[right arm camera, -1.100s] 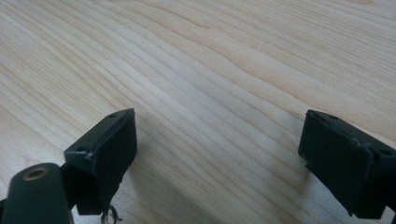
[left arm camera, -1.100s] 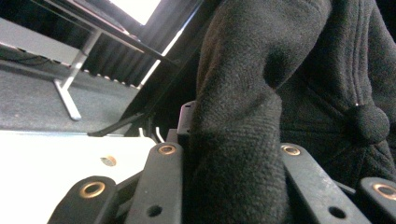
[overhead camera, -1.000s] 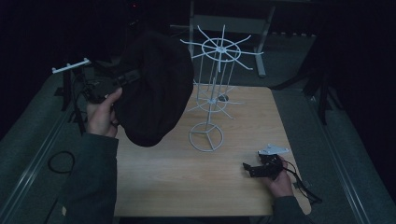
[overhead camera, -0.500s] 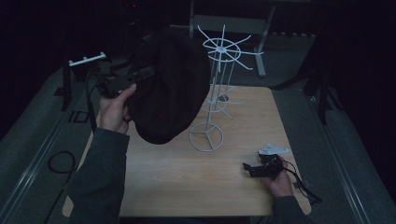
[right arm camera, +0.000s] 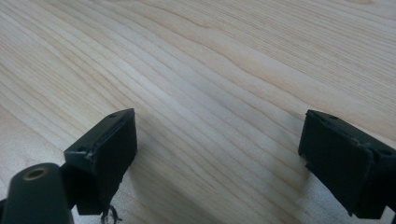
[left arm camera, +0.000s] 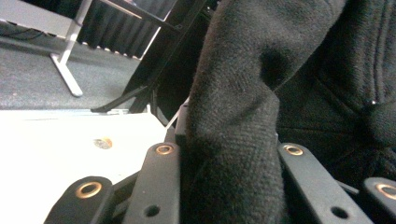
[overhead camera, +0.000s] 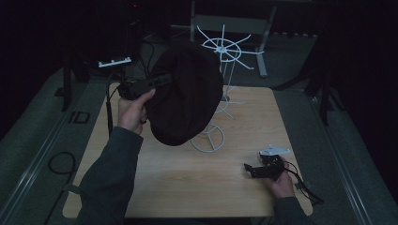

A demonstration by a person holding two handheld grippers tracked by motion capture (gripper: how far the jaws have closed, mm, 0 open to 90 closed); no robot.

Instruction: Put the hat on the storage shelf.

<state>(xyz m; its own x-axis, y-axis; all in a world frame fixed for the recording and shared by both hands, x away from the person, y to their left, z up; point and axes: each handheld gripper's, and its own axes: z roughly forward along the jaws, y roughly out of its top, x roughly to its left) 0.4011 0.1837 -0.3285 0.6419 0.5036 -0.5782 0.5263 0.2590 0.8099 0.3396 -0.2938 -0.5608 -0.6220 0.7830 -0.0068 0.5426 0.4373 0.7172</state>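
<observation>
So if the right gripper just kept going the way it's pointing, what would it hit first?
Most likely the wooden table: the right gripper, jaws wide apart, looks slantwise down at bare wood, with nothing between.

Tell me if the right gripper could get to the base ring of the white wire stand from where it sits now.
Probably yes. The right gripper rests low on the table, jaws apart and empty, with bare wood between it and the white wire stand's base ring. The black hat, clamped in the left gripper, hangs higher up.

Dim room, grey carpet floor (overhead camera: 42, 140), wooden table (overhead camera: 187, 187).
</observation>
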